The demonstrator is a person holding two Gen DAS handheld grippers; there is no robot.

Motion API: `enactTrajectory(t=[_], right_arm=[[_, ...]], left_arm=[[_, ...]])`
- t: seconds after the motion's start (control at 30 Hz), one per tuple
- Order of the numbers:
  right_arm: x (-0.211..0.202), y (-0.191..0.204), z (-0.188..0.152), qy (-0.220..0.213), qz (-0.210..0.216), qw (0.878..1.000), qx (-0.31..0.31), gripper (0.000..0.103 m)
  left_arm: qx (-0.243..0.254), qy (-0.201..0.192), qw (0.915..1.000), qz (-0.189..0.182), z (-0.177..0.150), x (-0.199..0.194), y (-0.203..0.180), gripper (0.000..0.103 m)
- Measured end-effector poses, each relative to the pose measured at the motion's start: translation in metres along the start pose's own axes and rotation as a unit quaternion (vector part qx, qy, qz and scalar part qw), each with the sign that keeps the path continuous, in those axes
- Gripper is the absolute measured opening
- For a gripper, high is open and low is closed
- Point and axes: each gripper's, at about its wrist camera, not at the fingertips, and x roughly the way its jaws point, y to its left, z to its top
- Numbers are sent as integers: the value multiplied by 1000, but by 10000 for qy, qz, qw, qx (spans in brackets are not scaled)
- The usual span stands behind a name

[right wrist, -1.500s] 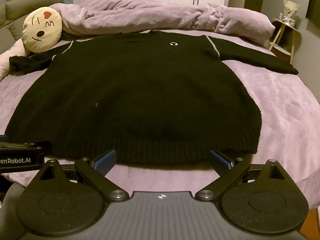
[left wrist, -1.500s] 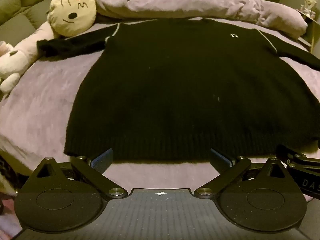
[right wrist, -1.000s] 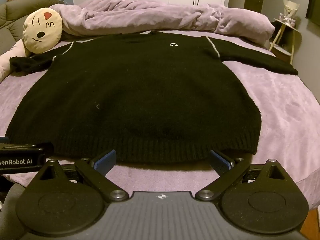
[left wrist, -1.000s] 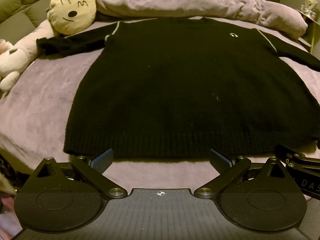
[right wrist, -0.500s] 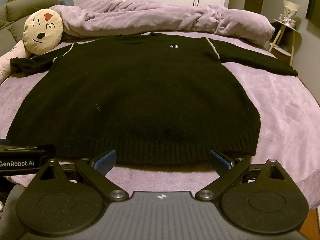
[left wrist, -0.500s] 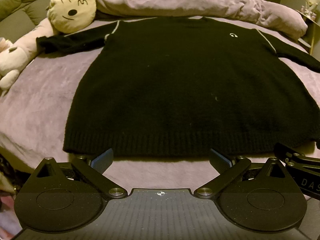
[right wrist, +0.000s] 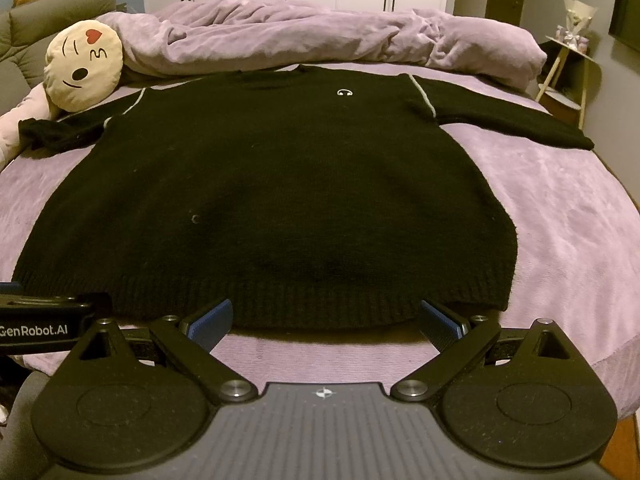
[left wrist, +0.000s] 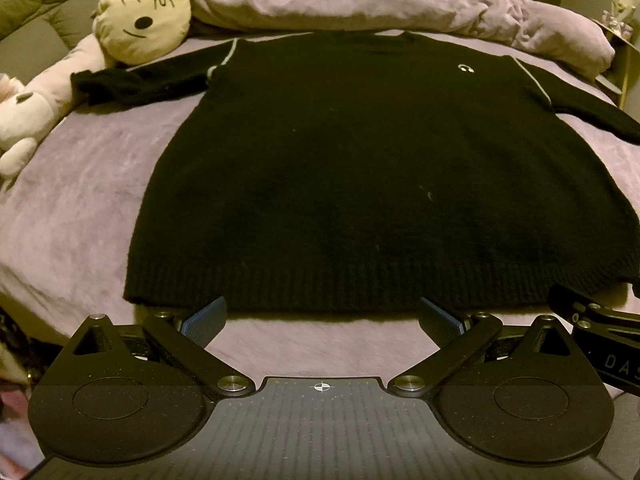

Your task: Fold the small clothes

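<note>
Sweater laid flat, nothing grabbed yet

Both the left hand-held gripper (left wrist: 322, 314) and right hand-held gripper (right wrist: 326, 318) are held spread at the black sweater (left wrist: 360, 168) hem, lower frame; only one knit layer might get pinched, so the fold could bunch.

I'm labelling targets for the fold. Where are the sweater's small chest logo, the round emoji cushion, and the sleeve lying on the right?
chest logo (right wrist: 345, 92), right wrist view, on the white emblem.
emoji cushion (left wrist: 142, 20), left wrist view, middle of its face.
right sleeve (right wrist: 508, 122), right wrist view, mid-length of the sleeve.
</note>
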Motion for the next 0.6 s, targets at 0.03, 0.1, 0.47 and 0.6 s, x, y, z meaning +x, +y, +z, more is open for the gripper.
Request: enactTrajectory(t=[0.03,0.1,0.47,0.6], right_arm=[[0,0,0,2,1,10000,4,99],[0,-1,0,-4,1,10000,1,99],[1,-2,-1,-6,6,10000,11,99],[1,-3,0,4,14,10000,12,99]], left_arm=[[1,2,10000,-4,0,0,0,103],[-3,12,10000,-1,0,1,0,103],[-6,65,10000,-26,2,1,-1,103],[-9,72,10000,-30,1,1,-2,103]])
